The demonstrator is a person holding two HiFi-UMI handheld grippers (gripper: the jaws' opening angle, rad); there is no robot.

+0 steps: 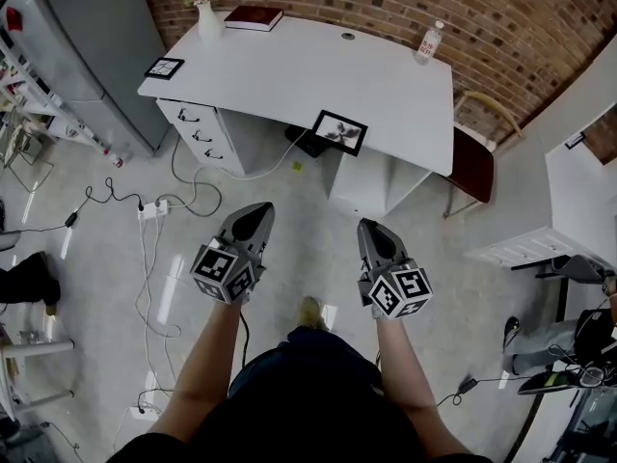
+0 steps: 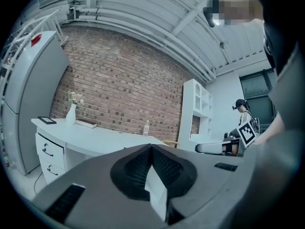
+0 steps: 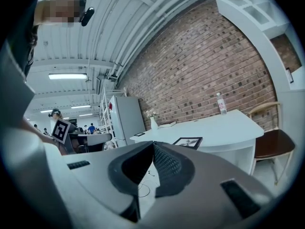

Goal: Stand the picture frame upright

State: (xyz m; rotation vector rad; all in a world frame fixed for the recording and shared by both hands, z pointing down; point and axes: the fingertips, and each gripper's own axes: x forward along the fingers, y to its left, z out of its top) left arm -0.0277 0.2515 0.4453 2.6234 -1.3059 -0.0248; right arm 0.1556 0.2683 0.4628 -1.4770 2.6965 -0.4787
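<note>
Picture frame flat at table front edge; vase, book, bottle along back; chair right. Left gripper, right gripper clenched, empty, over open floor.

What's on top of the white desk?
Vase of flowers, book, bottle, a small dark-edged square, and the picture frame lying flat. Anything beneath them is hidden.

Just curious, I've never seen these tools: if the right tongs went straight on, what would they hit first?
Most likely the front edge of the white desk, right beside the picture frame lying flat on it. Nothing shows in between, though depth is hard to judge.
</note>
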